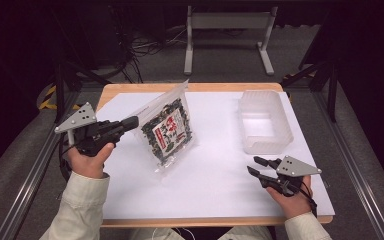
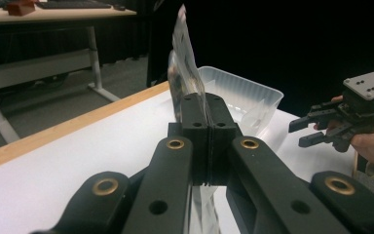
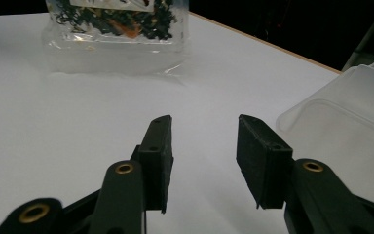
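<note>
The right gripper (image 1: 261, 167) rests low on the white surface (image 1: 215, 180), its fingers (image 3: 157, 146) partly apart with nothing between them. Just beyond them stands the clear plastic bin (image 1: 265, 122), empty. Farther off, the left gripper (image 1: 130, 122) has its fingers clamped tight on one edge of the clear snack bag (image 1: 167, 127), which hangs tilted, its lower corner still near the surface. This looks like the carrying step: next, swing the bag over the bin's near wall without snagging it.

- Clear plastic bag (image 1: 167, 131) of dark dried pieces, with a red-and-white label on its face.
- It hangs tilted, sealed top edge pointing up and away, pinched at its left edge.
- Its bottom corner is at the white worktop (image 1: 210, 185), left of centre.
</note>
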A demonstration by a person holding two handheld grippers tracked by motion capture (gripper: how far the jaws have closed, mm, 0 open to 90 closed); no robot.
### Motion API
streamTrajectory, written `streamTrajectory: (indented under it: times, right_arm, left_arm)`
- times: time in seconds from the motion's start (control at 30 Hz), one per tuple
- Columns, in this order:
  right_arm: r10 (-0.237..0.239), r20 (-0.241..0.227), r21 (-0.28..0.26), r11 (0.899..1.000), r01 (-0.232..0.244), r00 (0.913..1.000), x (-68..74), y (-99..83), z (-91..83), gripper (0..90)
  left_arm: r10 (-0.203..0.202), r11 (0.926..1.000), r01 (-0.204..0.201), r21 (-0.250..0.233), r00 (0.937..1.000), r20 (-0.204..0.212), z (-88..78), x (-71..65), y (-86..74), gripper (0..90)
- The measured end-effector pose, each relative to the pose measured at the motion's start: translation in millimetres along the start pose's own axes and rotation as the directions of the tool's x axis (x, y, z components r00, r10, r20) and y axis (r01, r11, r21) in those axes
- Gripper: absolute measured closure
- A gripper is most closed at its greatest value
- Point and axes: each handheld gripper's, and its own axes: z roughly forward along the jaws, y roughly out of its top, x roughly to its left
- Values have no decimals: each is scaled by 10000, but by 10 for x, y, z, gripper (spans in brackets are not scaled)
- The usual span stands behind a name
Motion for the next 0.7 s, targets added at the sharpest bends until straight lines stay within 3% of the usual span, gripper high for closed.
streamTrajectory:
  times: [0.27, 0.53, 0.7]
  right_arm:
    - [55, -198, -219, 9997, -60, 9998, 10, 78, 11, 575]
    - [-69, -1134, -477, 9989, 15, 9935, 20, 403, 148, 514]
    - [61, -1802, -1158, 9929, -274, 9836, -8, 664, 268, 411]
  left_arm:
    - [351, 9989, -347, -328, 9993, 129, -63, -118, 76, 899]
    - [504, 9965, -479, -685, 9981, 360, -134, -177, 150, 899]
    - [546, 9945, -487, -931, 9966, 617, -133, -182, 206, 899]
